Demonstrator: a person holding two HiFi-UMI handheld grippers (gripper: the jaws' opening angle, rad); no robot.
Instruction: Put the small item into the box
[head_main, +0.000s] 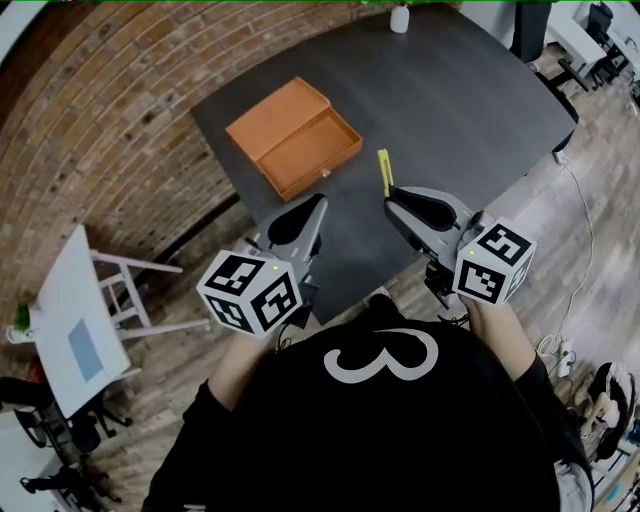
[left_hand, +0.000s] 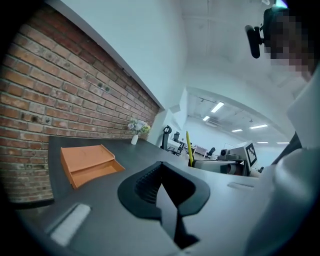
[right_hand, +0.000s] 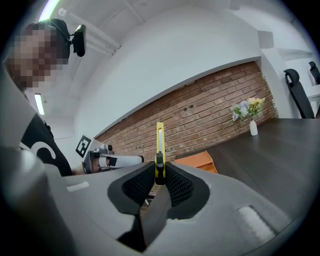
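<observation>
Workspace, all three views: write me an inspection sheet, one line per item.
Surface: dark table, at the person's front.
Job's things: orange box open on the table, nothing seen inside; yellow small item upright in the right gripper, short of the box.
Clutter: white vase with flowers at the far table edge.
Grippers: right gripper shut on the yellow small item; left gripper shut, nothing between its jaws.
Cables: white cable on the floor right of the table.
Surroundings: brick wall, wooden floor, white side table, office chairs beyond.
</observation>
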